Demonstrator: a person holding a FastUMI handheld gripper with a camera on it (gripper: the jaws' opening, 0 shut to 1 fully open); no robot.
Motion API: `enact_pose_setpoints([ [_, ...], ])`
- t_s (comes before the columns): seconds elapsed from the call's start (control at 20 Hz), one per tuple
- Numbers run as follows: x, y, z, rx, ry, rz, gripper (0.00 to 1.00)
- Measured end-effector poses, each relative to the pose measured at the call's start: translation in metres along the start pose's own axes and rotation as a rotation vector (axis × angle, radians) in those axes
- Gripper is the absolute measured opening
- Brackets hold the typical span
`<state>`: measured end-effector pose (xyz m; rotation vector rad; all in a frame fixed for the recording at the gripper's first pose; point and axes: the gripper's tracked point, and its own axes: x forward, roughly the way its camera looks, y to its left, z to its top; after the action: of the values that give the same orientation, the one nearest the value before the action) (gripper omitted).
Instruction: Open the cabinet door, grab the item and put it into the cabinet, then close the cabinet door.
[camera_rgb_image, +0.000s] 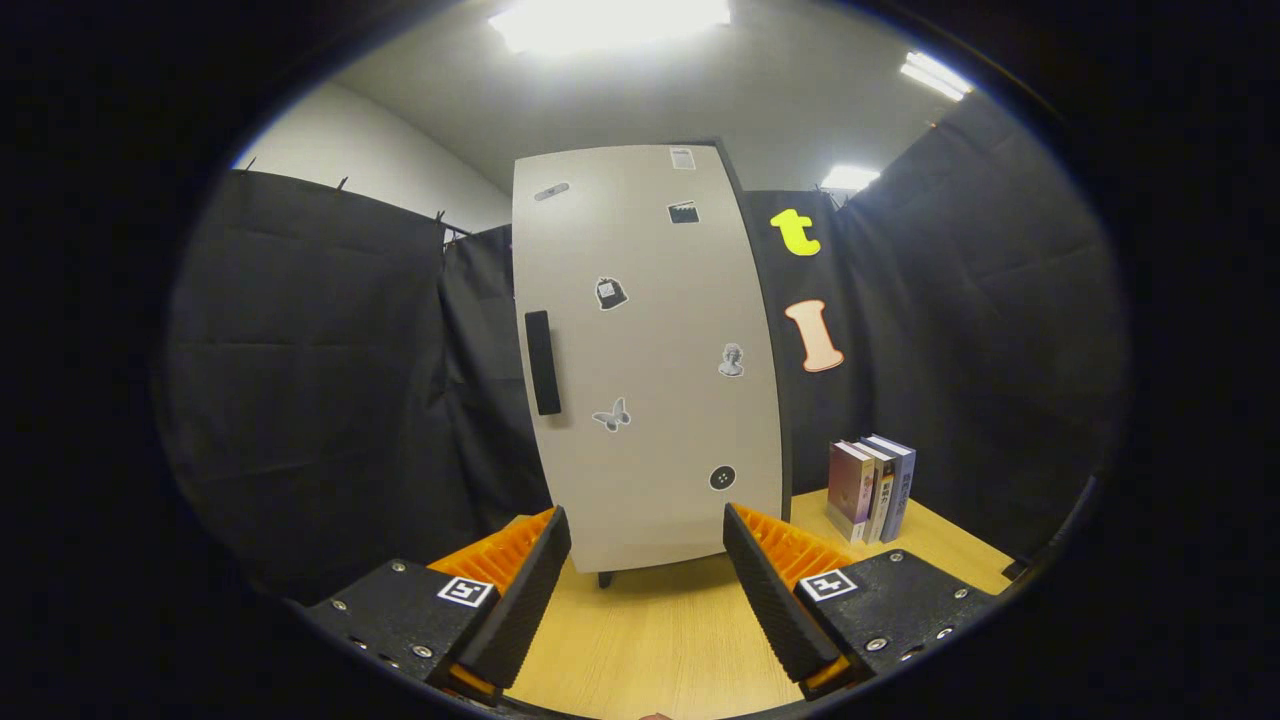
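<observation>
Black cloth walls hang around a pale wood-grain bench. On it stands a tall white cabinet, its flat door shut, with a dark vertical handle near the left edge and small stickers scattered over the face. To its right, near the cloth, three upright books stand pressed together, probably hardbacks. The gripper is spread wide and holds nothing, its ribbed fingers framing the cabinet's base just ahead.
</observation>
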<state>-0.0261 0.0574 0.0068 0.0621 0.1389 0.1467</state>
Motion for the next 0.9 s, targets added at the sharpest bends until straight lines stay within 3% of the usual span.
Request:
enact_pose_setpoints([
  [0.9,0.0008,-0.002,0.0038,-0.024,-0.042,-0.015,0.95],
])
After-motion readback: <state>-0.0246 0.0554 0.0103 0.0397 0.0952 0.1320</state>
